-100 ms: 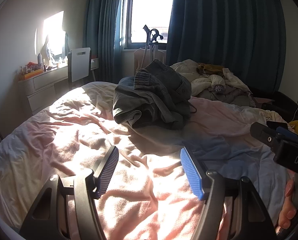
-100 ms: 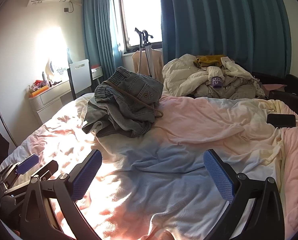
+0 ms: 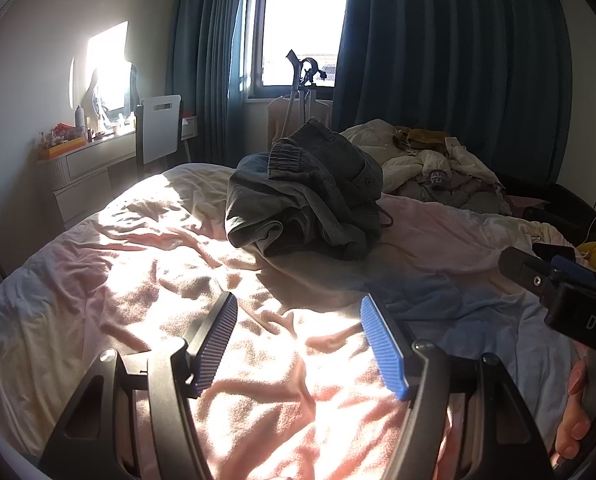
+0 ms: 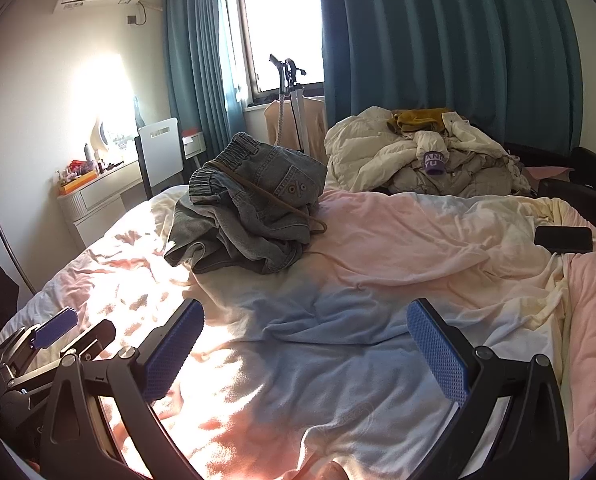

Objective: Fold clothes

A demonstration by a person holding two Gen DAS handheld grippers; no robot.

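The crumpled denim garment [image 4: 250, 208] sits heaped mid-bed on the pink-and-blue blanket [image 4: 378, 360], well ahead of both tools. It looks thick, soft and fairly heavy, likely to sag when lifted; the gathered elastic waistband [image 4: 214, 178] on top seems the firmest place to pinch. The left gripper [image 3: 298, 344] and right gripper [image 4: 306, 352] hover low over the blanket, jaws spread wide, holding nothing.

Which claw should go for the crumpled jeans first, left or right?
Left, marginally. The left claw points almost straight at the jeans, which sit centred ahead of it. From the right claw, the jeans lie off to its left. Both are open and empty.
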